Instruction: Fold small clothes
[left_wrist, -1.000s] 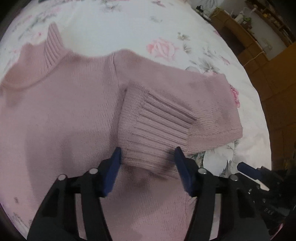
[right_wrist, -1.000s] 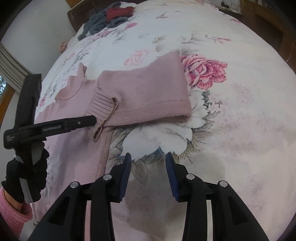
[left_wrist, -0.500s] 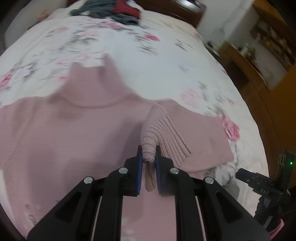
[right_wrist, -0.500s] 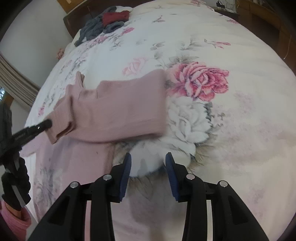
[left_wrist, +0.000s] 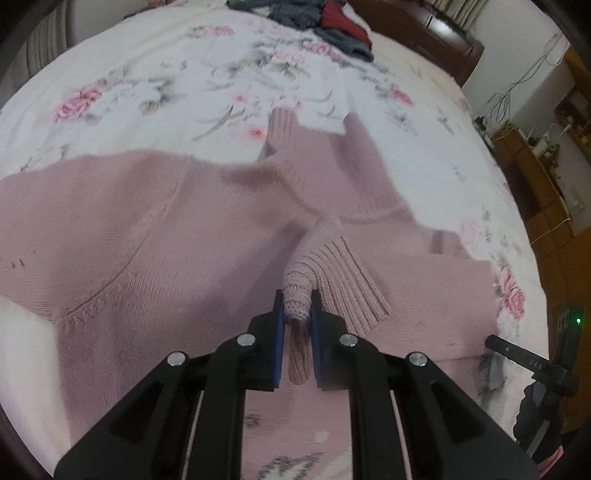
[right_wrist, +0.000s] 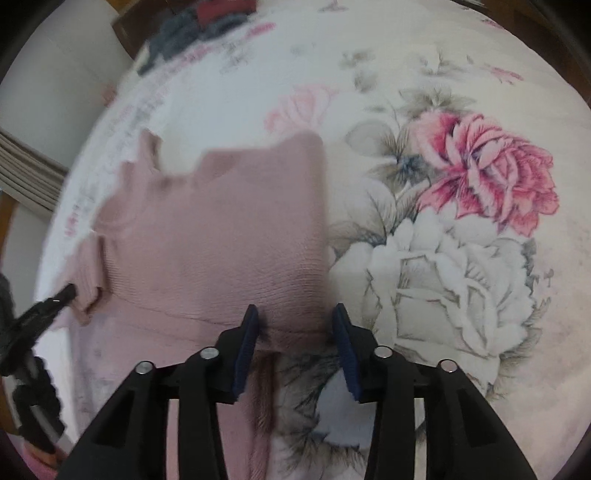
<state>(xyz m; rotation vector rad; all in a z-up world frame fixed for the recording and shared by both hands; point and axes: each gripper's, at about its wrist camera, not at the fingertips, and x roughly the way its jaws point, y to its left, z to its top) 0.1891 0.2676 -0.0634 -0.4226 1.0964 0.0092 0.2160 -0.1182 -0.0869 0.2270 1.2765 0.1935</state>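
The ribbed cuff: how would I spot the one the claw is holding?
Start at the floral bedspread and the pink knit sweater spread on it. One sleeve is folded across the chest; its ribbed cuff is pinched in the left claw. It alone is lifted and bunched, not lying flat.

The sweater (left_wrist: 155, 236) was seen to be matt pink knitted wool-like cloth, finely looped on the body and coarsely ribbed at the cuff (left_wrist: 332, 280) and the collar (left_wrist: 284, 129). The bedspread (right_wrist: 461, 295) was noted as smooth, matt printed cloth. The left gripper (left_wrist: 297, 314) and the right gripper (right_wrist: 295, 332) were recorded as matt black plastic, with dull blue pads (left_wrist: 279, 347) looking rubbery and shiny round metal pins (right_wrist: 382, 352). The headboard (left_wrist: 424, 35) was seen as dark, glossy wood. The pile of clothes (left_wrist: 317, 26) appeared as coarse knit.
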